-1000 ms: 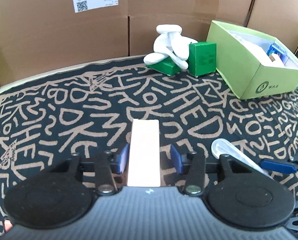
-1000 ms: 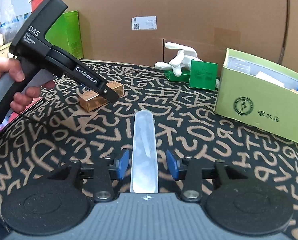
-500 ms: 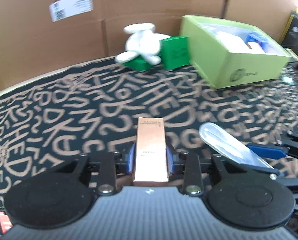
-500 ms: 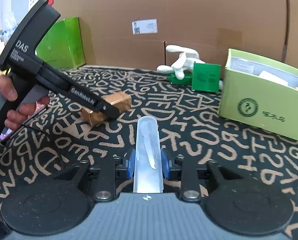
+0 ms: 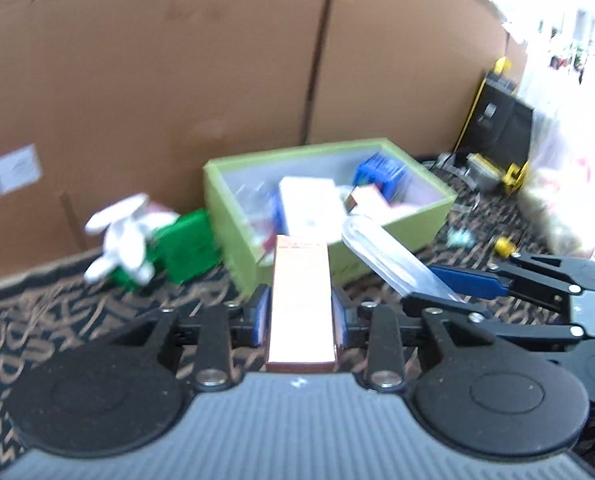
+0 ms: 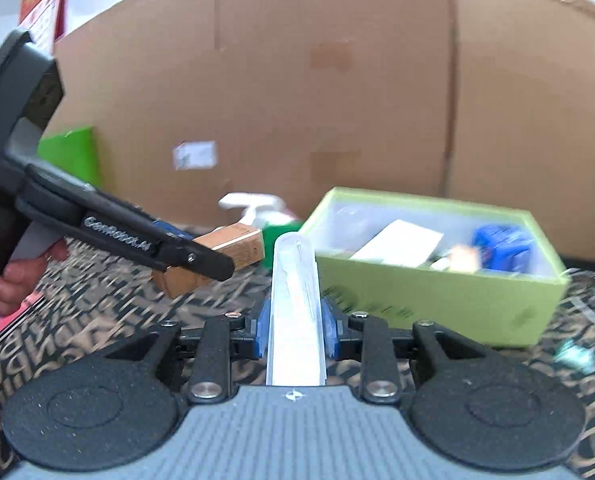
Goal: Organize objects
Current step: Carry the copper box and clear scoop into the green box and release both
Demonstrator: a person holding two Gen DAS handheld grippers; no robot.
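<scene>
Gripping copper-coloured rectangular carton (image 5: 300, 300): left gripper (image 5: 299, 312), blue pads flat against long sides, carton off patterned cloth (image 5: 57, 312). Right gripper (image 6: 293, 320) clamped on clear, round-ended plastic tube case (image 6: 295, 300), thin rod inside. Lime-green open cardboard box (image 6: 437, 292) just beyond both, holding blue and white packets. White glossy figure (image 5: 121, 236) on green blocks, far left.

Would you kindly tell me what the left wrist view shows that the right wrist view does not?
Only the left wrist view shows the black and yellow case. Only the right wrist view shows the person's hand gripping the left gripper's handle. Both show the light green open box, the copper-coloured carton in the left gripper and the clear plastic tube in the right gripper.
</scene>
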